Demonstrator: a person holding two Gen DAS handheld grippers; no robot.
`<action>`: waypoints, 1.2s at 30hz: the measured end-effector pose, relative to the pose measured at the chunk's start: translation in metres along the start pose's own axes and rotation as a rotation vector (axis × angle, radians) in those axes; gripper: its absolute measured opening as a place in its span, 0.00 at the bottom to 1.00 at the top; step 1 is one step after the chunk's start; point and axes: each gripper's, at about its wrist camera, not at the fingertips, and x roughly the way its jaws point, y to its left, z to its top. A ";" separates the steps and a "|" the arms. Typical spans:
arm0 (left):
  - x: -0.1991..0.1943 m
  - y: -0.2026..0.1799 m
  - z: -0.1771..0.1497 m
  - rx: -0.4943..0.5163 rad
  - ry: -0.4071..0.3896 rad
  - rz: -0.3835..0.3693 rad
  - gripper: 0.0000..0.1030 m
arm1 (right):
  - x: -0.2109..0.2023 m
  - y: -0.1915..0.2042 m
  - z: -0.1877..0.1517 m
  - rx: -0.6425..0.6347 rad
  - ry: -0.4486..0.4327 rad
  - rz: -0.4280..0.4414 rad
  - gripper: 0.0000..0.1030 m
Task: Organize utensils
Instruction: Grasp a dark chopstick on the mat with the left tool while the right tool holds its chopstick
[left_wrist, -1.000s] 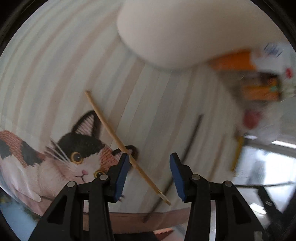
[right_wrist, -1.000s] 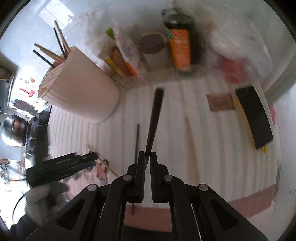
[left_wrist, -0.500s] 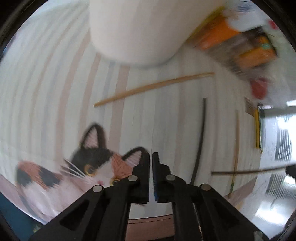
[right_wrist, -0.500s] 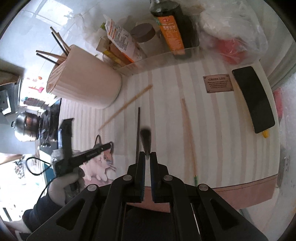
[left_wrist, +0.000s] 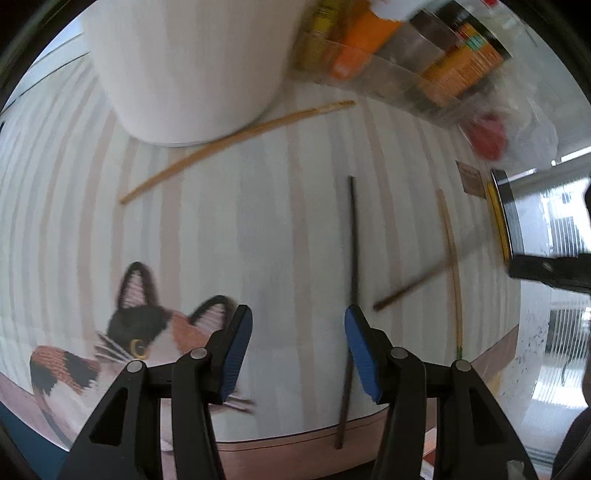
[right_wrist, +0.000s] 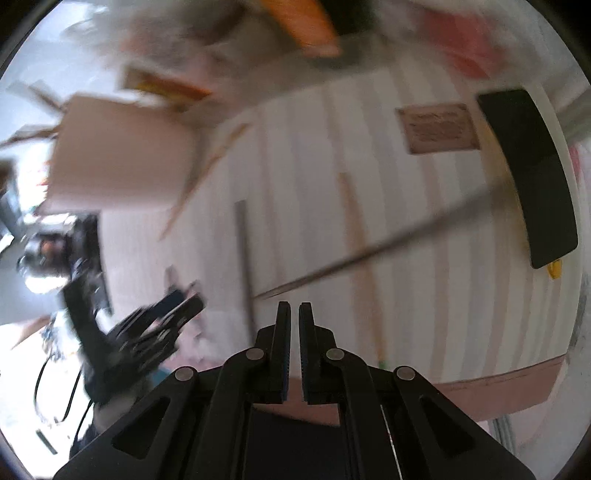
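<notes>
My left gripper (left_wrist: 297, 350) hovers over the striped cat mat (left_wrist: 258, 229), jaws opening, nothing between them. A dark chopstick (left_wrist: 351, 251) lies on the mat just inside its right pad (left_wrist: 360, 354). A light wooden chopstick (left_wrist: 236, 142) rests against the white holder cup (left_wrist: 184, 66). A bamboo chopstick (left_wrist: 452, 254) lies further right, crossed by a blurred brown chopstick (left_wrist: 410, 286). My right gripper (right_wrist: 294, 317) is shut with nothing visible in it. The brown chopstick (right_wrist: 369, 254) streaks diagonally just beyond its tips. The left gripper (right_wrist: 166, 314) shows blurred at the left.
A clear tray of bottles and packets (left_wrist: 424, 55) stands behind the mat, with a plastic bag (left_wrist: 517, 125) beside it. A black phone (right_wrist: 532, 177) and a brown label (right_wrist: 439, 127) lie at the mat's right. The mat's pink front border (left_wrist: 295, 443) runs under the grippers.
The left gripper shut on nothing, then opened again, shifting right from the light chopstick toward the dark one. The right gripper dropped lower; the dark stick it held now lies loose beyond its jaws.
</notes>
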 end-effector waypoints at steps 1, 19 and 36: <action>0.003 -0.008 0.000 0.021 0.005 0.002 0.48 | 0.005 -0.006 0.002 0.019 -0.003 -0.001 0.07; 0.045 -0.038 0.012 0.146 0.013 0.247 0.03 | 0.018 -0.109 -0.021 0.461 -0.231 0.097 0.36; 0.014 0.071 0.008 -0.066 -0.005 0.260 0.04 | 0.037 -0.030 0.040 0.296 -0.256 -0.167 0.06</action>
